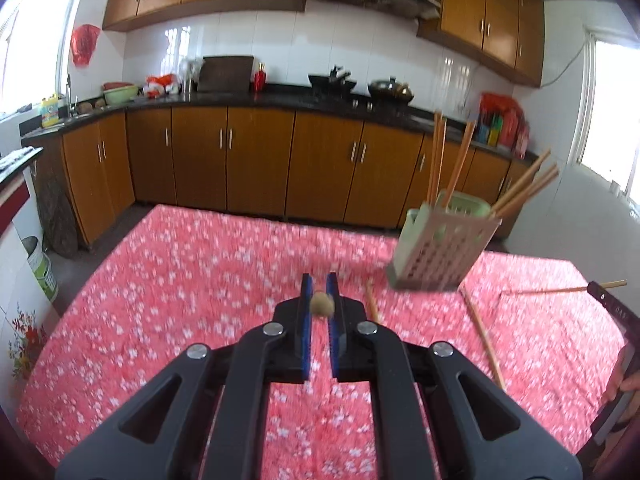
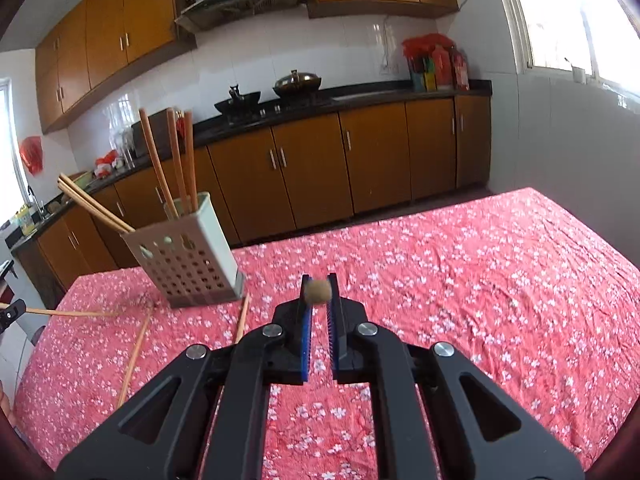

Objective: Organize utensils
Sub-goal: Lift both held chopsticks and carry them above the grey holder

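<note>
Chopsticks (image 2: 134, 354) lie loose on the bench (image 2: 460, 280) just beside the perforated holder (image 2: 188, 268), which already has several standing in it. Both grippers look to carry one each: left gripper (image 1: 320, 294) and right gripper (image 2: 319, 292), jaws narrow, each clamped on a round wooden end seen end-on, likely a chopstick. Step in hand: ferrying sticks to the holder. Next move calls for tilting the tip down over the holder's open top, then releasing.
</note>
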Tool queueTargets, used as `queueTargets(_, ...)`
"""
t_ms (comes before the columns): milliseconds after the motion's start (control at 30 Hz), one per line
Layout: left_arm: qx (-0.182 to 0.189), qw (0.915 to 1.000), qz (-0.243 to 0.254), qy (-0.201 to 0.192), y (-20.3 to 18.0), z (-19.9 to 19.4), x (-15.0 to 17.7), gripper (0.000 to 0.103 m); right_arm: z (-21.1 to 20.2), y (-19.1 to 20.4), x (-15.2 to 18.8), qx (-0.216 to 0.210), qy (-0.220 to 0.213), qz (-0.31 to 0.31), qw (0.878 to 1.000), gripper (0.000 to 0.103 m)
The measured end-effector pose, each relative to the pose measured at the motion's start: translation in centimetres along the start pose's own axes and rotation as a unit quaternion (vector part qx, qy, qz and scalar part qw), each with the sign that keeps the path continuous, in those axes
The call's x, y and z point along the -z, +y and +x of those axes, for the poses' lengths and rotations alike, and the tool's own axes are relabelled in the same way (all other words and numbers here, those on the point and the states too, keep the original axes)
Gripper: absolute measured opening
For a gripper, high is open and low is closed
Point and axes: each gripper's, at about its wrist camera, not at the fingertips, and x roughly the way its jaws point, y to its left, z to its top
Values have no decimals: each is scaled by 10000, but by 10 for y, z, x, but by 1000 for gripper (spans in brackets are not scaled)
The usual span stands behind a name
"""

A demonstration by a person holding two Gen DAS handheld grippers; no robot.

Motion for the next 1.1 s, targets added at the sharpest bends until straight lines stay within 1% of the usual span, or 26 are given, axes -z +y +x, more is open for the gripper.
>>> queueTargets(200, 42, 9998, 106, -169, -7, -6, -13, 8, 2, 4, -5, -38, -98, -19, 9999, 8)
queueTargets(333, 167, 9993, 190, -279, -15, -9, -25, 8, -3, 9, -12, -164, -208, -66, 9996, 8)
queueTargets(433, 293, 9984, 265, -402, -21, -14, -36, 8, -12, 19, -27, -351, -409, -113, 9985, 8)
queueTargets(633, 661, 9951, 309, -666, -45, -22, -60, 8, -27, 44, -53, -807, -741, -149, 9939, 8)
queueTargets(833, 1010, 9894, 269, -1013, -77, -26, -86, 8, -39, 74, -79, -1251, -1254, -143, 9841, 8)
queueTargets(900, 1091, 9866, 245, -1184, -88, -27, -97, 8, -40, 84, -90, -1382, -1476, -106, 9793, 8)
queueTargets(1000, 1150, 9833, 171, -1399, -98, -27, -112, 8, -39, 99, -110, -1488, -1868, -82, 9710, 8)
queueTargets(1100, 1112, 9806, 46, -1616, -105, -22, -132, 8, -35, 110, -123, -1478, -2218, -78, 9638, 8)
